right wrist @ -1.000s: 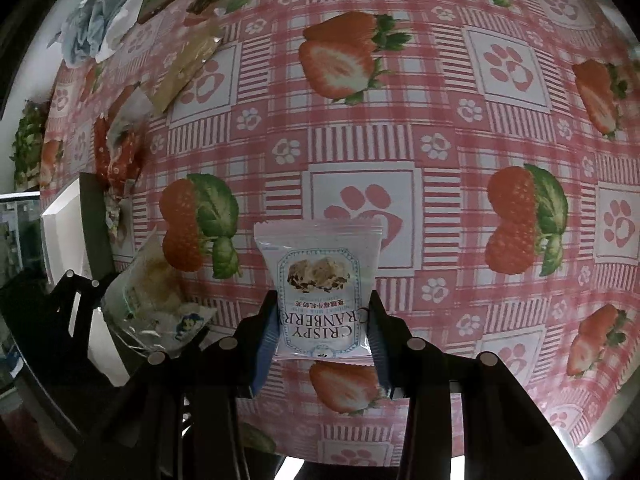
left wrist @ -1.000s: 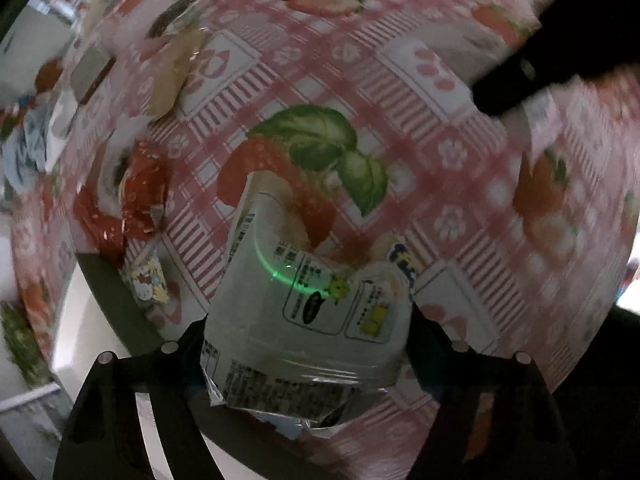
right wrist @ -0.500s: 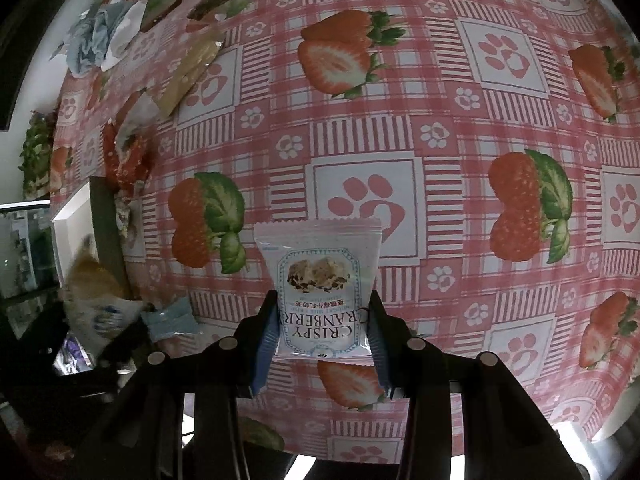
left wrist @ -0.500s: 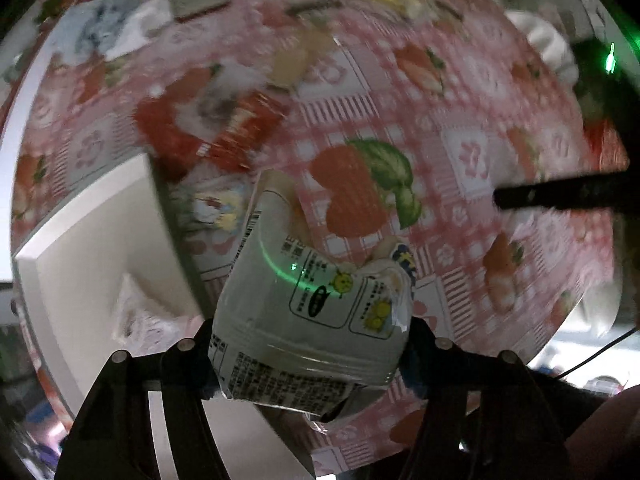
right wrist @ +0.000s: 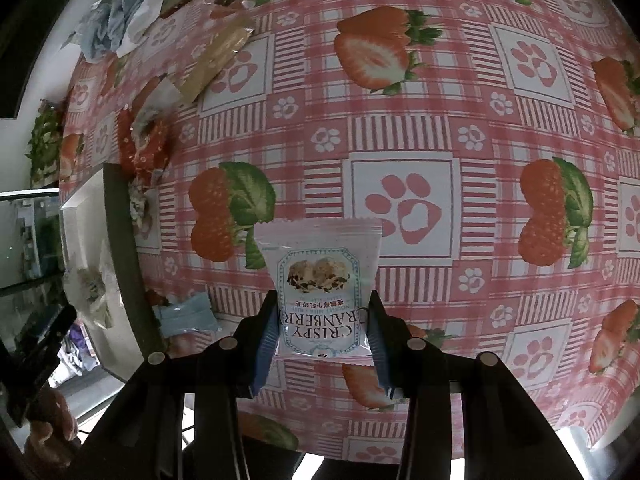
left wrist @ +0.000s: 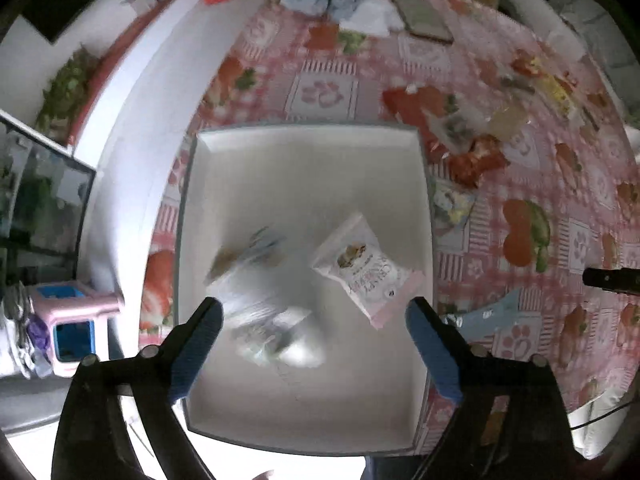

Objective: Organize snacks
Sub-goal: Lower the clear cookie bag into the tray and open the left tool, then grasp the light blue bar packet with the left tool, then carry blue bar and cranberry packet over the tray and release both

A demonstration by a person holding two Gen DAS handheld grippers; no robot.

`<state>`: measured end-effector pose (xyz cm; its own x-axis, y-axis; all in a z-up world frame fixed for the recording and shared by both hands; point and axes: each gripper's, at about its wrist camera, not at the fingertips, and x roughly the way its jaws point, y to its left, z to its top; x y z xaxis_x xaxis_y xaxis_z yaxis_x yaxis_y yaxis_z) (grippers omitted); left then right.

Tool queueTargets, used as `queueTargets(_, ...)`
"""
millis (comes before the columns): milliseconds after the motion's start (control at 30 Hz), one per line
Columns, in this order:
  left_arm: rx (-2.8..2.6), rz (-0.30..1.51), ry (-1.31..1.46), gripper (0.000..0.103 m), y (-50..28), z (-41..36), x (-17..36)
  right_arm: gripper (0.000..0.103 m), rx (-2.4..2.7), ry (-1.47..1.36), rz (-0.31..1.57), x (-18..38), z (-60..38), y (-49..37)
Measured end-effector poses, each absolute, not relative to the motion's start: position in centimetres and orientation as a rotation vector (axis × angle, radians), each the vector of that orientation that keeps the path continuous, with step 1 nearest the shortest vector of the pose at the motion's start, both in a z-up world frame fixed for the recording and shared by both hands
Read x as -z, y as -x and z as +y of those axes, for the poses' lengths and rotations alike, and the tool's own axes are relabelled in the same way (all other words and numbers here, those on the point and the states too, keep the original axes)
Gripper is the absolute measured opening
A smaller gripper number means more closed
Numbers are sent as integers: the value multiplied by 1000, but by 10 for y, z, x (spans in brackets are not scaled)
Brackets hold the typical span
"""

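Left gripper (left wrist: 314,316): above the white tray, pointing down into it; its jaws have just been opening and now stand wide, with nothing pressed between the blue pads.
White tray (left wrist: 304,140): sits on the strawberry-and-paw tablecloth (left wrist: 520,312), near the table's left edge.
Clear snack bag (left wrist: 256,300): blurred, inside the tray toward its left side, below the spread jaws, free of both pads.
Pink cranberry packet in tray (left wrist: 366,270): lies tilted in the tray's right half, just beside the clear bag.
Light blue packet (left wrist: 486,316): on the cloth just outside the tray's right wall.
Red wrappers (left wrist: 476,160): on the cloth by the tray's far right corner.
Right gripper (right wrist: 322,344): narrow, pads clamped on the lower sides of a Crispy Cranberry nougat packet (right wrist: 320,280), which stands up between them over the tablecloth, print facing the camera.
Tray in the right wrist view (right wrist: 116,240): at the far left, its dark wall showing; whether the packet's top touches the cloth cannot be told.
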<state>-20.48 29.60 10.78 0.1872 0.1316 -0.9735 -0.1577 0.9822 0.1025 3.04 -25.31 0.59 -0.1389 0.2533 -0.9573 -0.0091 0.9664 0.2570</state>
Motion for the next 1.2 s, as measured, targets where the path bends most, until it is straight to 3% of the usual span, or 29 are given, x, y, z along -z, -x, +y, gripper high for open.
queueTargets(367,372,1277,-749,103,220,110,-57,43,-190,-204,1702,-8,-262,-24)
queueTargets(633,418,1349,-830,103,207,105,-5,43,-159,-226,1711,-11,-277,-12)
queueTargets(833,422,1506,-646,103,184,123,4,43,-167,-222,1718,-8,-271,-12)
queueTargets(900,442,1531,-584,92,181,127,3,43,-177,-215,1715,-10,-267,-13)
queueTargets(967,489,1538,-515,57,186,128,-3,43,-189,-210,1709,-13,-262,-14)
queueTargets(1000,492,1525,-514,46,190,127,-6,43,-196,-207,1705,-14,-260,-15)
queueTargets(1033,492,1526,-510,25,193,126,-8,43,-199,-205,1704,-15,-257,-15)
queueTargets(1200,409,1534,-290,25,193,144,-21,43,-216,-186,1703,-18,-245,-17)
